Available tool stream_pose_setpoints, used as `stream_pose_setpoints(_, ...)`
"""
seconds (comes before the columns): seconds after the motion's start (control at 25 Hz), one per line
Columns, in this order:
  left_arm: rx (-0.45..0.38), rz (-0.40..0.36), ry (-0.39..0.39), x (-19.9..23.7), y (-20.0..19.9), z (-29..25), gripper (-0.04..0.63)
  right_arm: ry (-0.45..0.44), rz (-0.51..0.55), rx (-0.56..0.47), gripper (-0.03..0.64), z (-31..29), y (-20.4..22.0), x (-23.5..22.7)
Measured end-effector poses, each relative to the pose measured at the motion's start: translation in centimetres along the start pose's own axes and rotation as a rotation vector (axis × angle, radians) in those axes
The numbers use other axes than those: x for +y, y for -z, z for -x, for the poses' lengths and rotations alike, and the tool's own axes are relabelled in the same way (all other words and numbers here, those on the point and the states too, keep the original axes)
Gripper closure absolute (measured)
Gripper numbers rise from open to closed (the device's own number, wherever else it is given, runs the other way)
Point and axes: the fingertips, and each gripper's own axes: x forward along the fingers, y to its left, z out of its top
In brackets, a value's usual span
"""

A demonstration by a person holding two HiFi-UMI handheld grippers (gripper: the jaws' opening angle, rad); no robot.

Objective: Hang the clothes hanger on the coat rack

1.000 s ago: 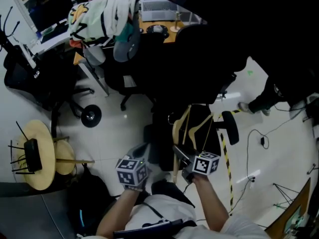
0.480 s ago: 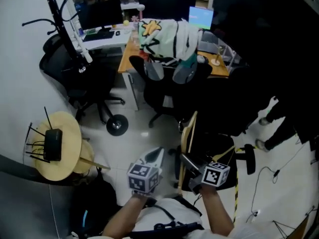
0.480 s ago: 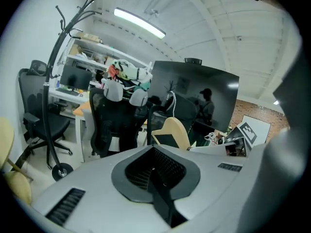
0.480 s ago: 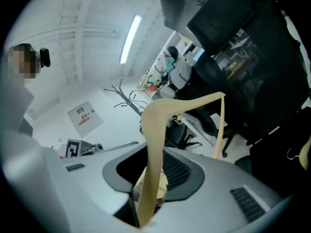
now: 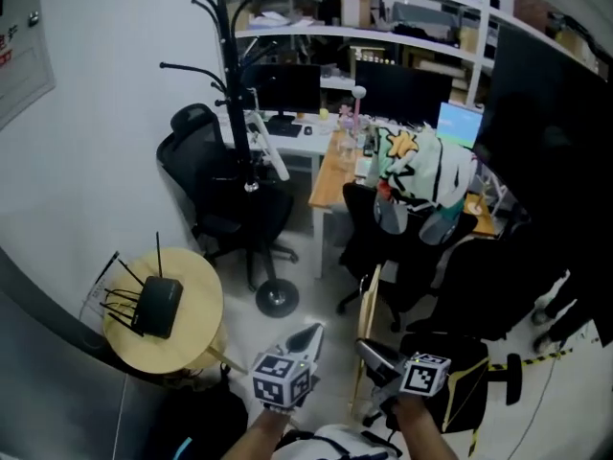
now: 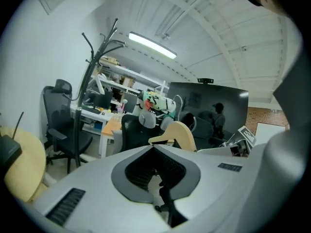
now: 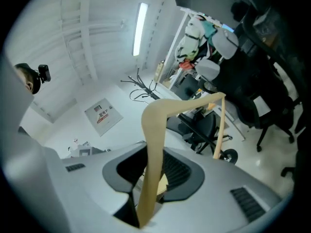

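Gripping one arm of the wooden clothes hanger low down, the right gripper has its jaws closed on the wood. The rest of the frame rises out ahead of it, with the bend at the top and the thin bar hanging free. That hold probably keeps the upper part clear for hooking over a prong. The hook itself cannot be made out with certainty.

In the head view the hanger stands on edge just ahead of the right gripper, low in the frame and near the person. Just beside it, the left gripper has its jaws together with nothing between them. It seems to be kept spare for steadying the hanger.

The black coat rack stands well apart from the hanger, across the room beside a black office chair. Its curved prongs are bare, so the hanging has not yet been done.

The floor is pale and glossy. At the left, a round wooden table carries a black router. Beyond is a desk with dark monitors under loaded shelves. Another chair is draped in a patterned garment.
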Motion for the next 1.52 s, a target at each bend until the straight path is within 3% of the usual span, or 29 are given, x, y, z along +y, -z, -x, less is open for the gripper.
stream_pose_setpoints(0.32, -0.12, 0.013, -0.102, 8.7, -5.0, 8.1, 0.603, -0.113, 0.054, 0.07, 0.503, -9.8, 0.3, 6.5)
stream_pose_setpoints(0.64, -0.197, 0.048, -0.176, 13.3, -7.0, 12.5, 0.603, -0.18, 0.122, 0.132, 0.502, -15.4, 0.3, 11.2)
stream_pose_setpoints(0.88, -0.215, 0.083, -0.206, 14.3, -6.6, 13.4, 0.603, -0.238, 0.117, 0.173, 0.503, -17.3, 0.1, 13.1)
stream_pose_setpoints(1.12, -0.223, 0.079, -0.256, 16.1, -7.3, 12.9, 0.603, -0.23, 0.165, 0.105, 0.502, -19.5, -2.7, 13.6)
stream_pose_setpoints(1.52, -0.261, 0.05, -0.308, 17.9, -11.4, 7.8, 0.603, -0.334, 0.211, 0.057, 0.502, -20.0, -12.2, 13.9)
